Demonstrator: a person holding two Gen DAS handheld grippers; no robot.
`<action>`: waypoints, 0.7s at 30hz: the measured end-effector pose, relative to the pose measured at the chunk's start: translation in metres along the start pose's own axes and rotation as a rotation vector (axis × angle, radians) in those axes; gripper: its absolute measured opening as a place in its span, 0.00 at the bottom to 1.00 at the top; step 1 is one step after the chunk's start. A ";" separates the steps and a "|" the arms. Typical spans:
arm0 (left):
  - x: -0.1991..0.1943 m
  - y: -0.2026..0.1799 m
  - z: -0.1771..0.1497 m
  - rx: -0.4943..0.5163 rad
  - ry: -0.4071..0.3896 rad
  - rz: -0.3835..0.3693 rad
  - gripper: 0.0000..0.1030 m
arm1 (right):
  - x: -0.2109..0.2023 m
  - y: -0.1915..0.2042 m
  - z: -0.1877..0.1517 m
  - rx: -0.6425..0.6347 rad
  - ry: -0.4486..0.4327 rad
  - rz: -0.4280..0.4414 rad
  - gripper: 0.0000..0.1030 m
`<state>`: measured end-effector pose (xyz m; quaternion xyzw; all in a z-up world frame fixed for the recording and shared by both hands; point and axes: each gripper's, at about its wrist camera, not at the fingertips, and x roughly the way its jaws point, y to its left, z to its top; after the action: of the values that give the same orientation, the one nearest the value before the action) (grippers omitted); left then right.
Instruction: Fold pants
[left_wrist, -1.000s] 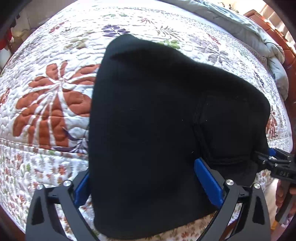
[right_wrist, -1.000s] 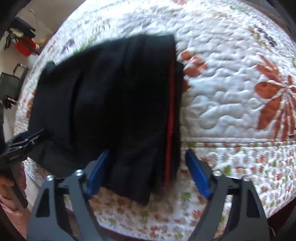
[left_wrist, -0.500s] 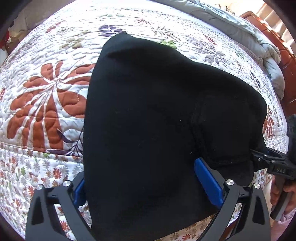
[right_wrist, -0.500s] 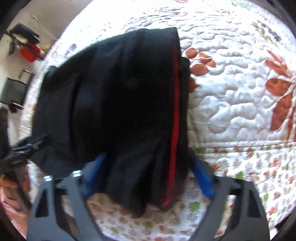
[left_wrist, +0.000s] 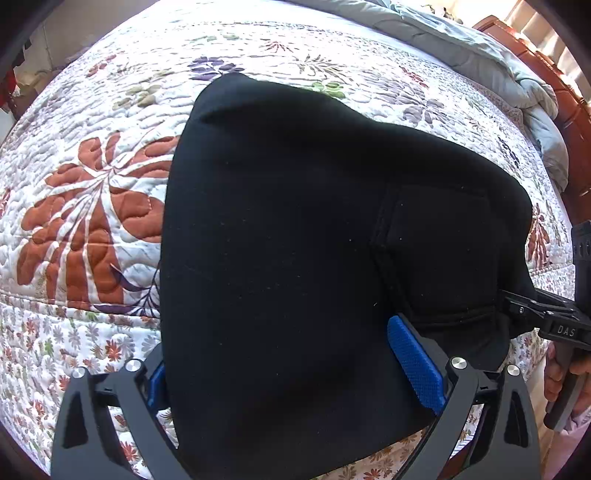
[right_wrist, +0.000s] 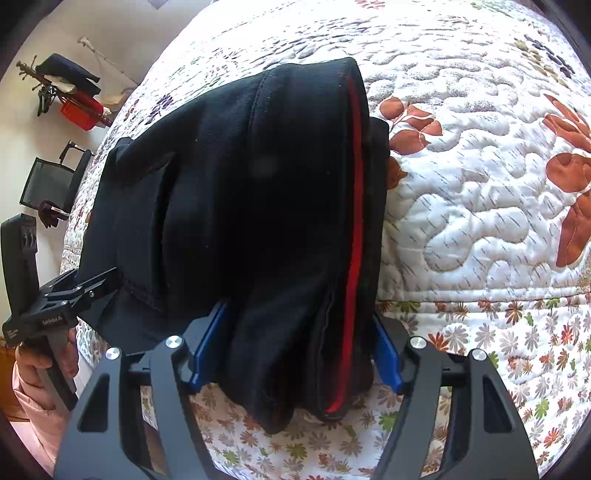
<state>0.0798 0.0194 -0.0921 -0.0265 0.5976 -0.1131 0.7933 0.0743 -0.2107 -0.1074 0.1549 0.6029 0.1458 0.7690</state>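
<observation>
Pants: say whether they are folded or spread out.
Folded. The pants lie as a compact bundle on the quilt, stacked layers and a red stripe showing along the edge.

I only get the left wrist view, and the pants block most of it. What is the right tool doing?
Observer: The right tool is closing, with the bunched edge of the pants between its jaws.
Operator: Any markings on that edge?
Observer: Yes, a red stripe runs along it.
Operator: What's past the bed on the left tool's side?
Observer: A clothes rack by the wall.
</observation>
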 end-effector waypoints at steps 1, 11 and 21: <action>0.000 -0.001 0.000 0.002 0.000 0.002 0.97 | -0.001 0.001 -0.001 -0.002 -0.004 -0.003 0.65; 0.005 0.014 0.003 0.000 0.009 -0.090 0.97 | 0.000 0.004 -0.005 0.001 -0.022 -0.007 0.65; -0.004 0.032 -0.002 -0.075 -0.041 -0.198 0.63 | -0.009 0.013 -0.014 -0.019 -0.061 -0.022 0.48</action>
<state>0.0813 0.0514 -0.0945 -0.1171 0.5797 -0.1680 0.7887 0.0581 -0.2016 -0.0970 0.1452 0.5794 0.1382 0.7900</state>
